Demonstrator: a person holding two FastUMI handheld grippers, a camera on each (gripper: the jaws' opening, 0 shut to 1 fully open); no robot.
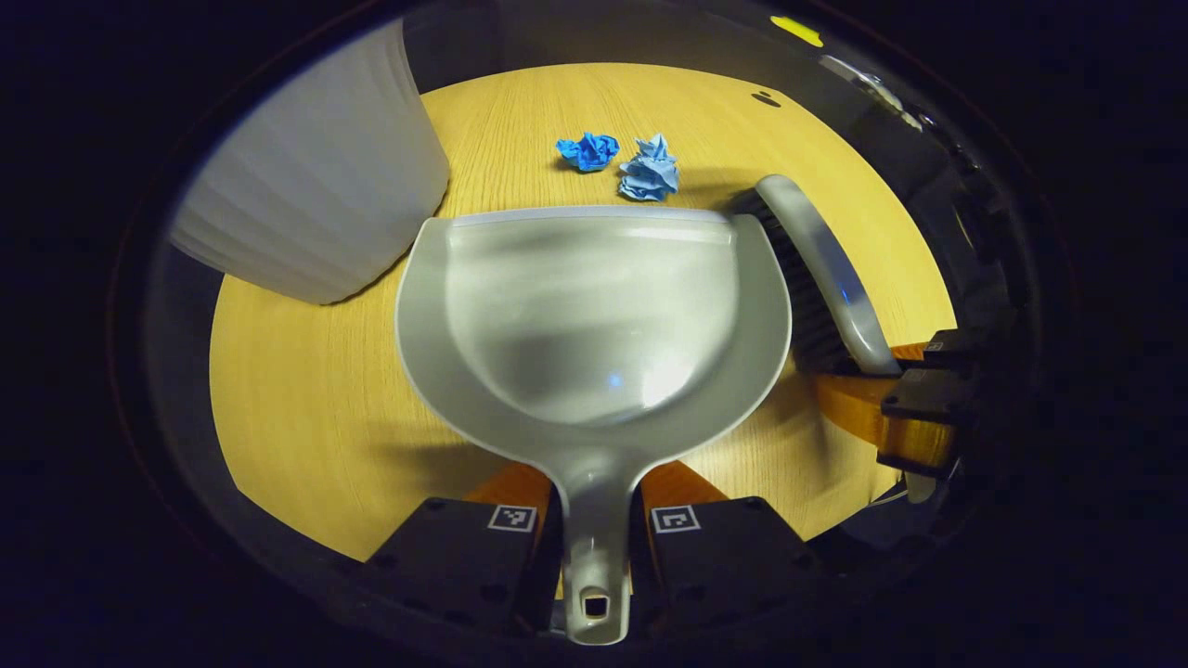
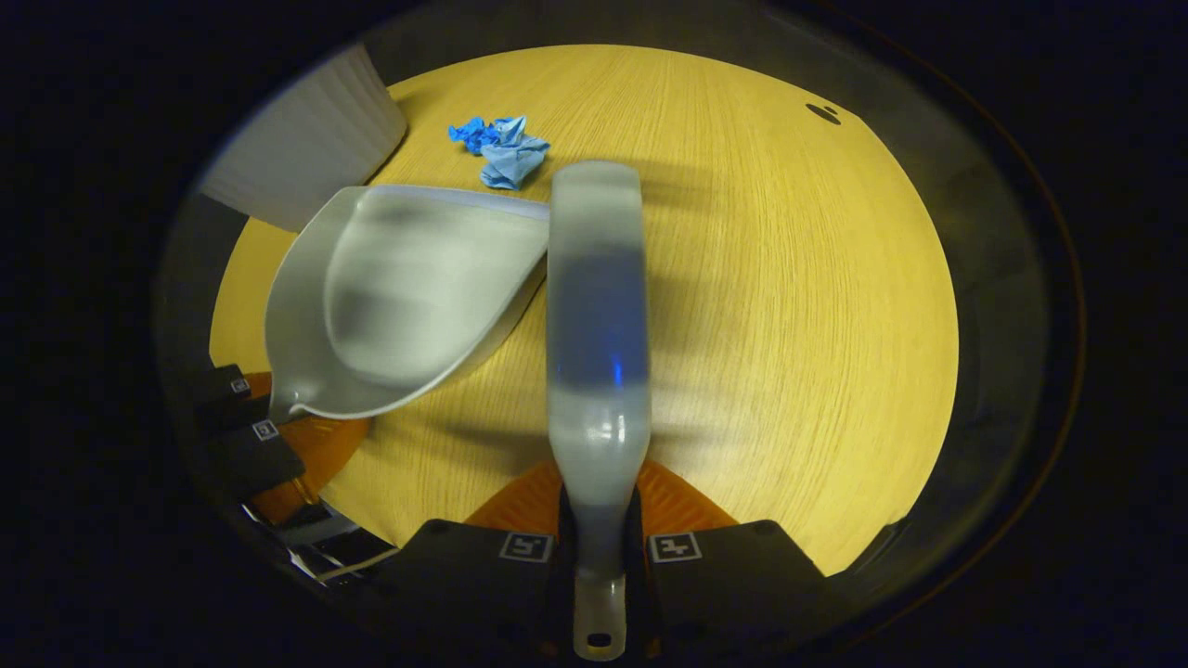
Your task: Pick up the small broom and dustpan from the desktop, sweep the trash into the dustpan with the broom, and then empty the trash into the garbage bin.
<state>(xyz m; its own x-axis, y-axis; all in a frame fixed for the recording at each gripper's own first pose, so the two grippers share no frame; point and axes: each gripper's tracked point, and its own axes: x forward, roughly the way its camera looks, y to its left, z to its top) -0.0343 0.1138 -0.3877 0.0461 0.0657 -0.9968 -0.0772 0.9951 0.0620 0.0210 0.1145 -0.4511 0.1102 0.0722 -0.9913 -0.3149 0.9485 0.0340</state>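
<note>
On the round, light wooden table (image 1: pixel 306 390), the grey plastic dustpan (image 1: pixel 594 315) sits with its scoop bare, nothing lying inside it. Its front lip points toward 2 pieces of trash just beyond it: a crumpled dark blue wad (image 1: pixel 587 150) and a crumpled pale blue wad (image 1: pixel 650 169), side by side and near the lip but apart from it. A white ribbed garbage bin (image 1: pixel 316 186) stands at the dustpan's left, close to its rim; its inside cannot be seen. The left gripper (image 1: pixel 594 543) has its jaws clamped on the dustpan's narrow handle, which ends in a hanging hole.

To the dustpan's right, the small broom (image 1: pixel 817 278), grey-backed with dark bristles, lies alongside the pan's edge. From the right gripper view, the broom's long grey back (image 2: pixel 596 315) runs straight ahead, blurred, its tip near the blue wads (image 2: pixel 501 148). The right gripper (image 2: pixel 599 557) has its jaws pressed together on the broom's handle.
</note>
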